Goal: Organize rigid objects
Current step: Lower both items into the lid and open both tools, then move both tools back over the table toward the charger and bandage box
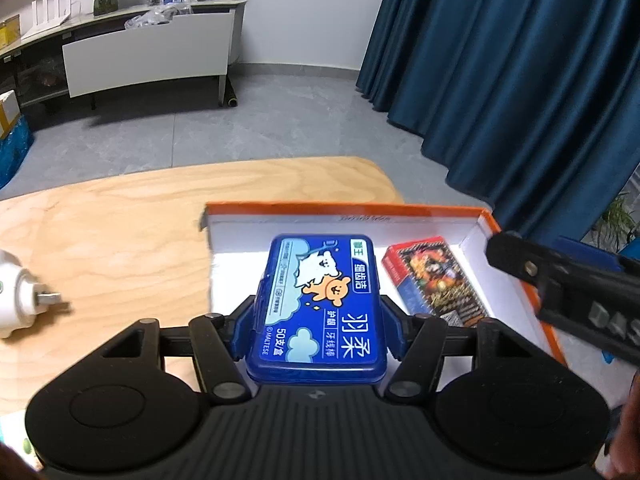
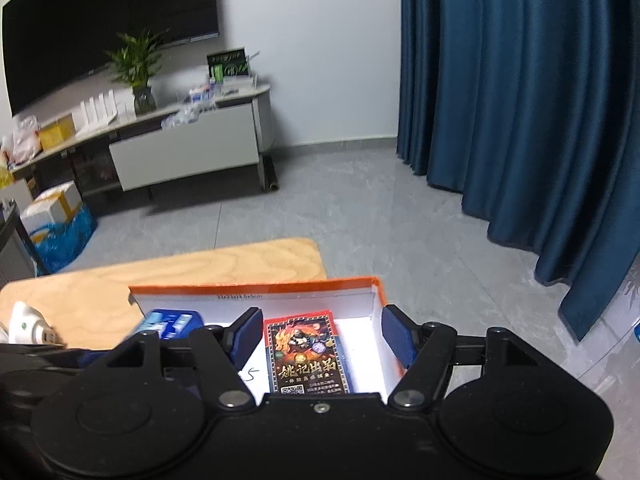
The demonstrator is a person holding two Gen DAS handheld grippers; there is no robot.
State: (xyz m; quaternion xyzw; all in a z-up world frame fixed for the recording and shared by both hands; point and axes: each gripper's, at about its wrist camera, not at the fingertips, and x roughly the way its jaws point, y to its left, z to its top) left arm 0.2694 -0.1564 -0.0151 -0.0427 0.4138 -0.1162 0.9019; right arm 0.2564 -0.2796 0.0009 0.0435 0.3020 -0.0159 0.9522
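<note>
Left gripper (image 1: 320,312): clenched on the floss box (image 1: 320,300); both blue pads press its long sides near its near end.
Floss box: held over the left half of the tray (image 1: 516,280), lid face up, long axis running away from the camera. Whether it rests on the tray floor or hangs just above it cannot be told.
Floss box, handling: hard blue plastic shell with rounded corners and a glossy label; judged light, stiff and somewhat slippery. The long sides are the sound place to hold; a hold on the rounded ends would likely slide.
Right gripper (image 2: 320,340): released; its jaws stand wide with clear gaps on either side of the card pack (image 2: 306,354), touching nothing.
Card pack: lies flat in the right half of the tray, near the right wall, printed face up, just beside the floss box but apart from it.
Card pack, handling: small cardboard carton, judged light and fairly stiff, though its faces would dent under a hard squeeze. Take it across the narrow width, on the long edges.
Tray: shallow white box with an orange rim, at the right far corner of the table (image 1: 120,220).
White device (image 1: 16,292): on the table near its left edge, well apart from the tray; not yet put away.
Risk: the two items sit close, so lowering the floss box may nudge the pack.
</note>
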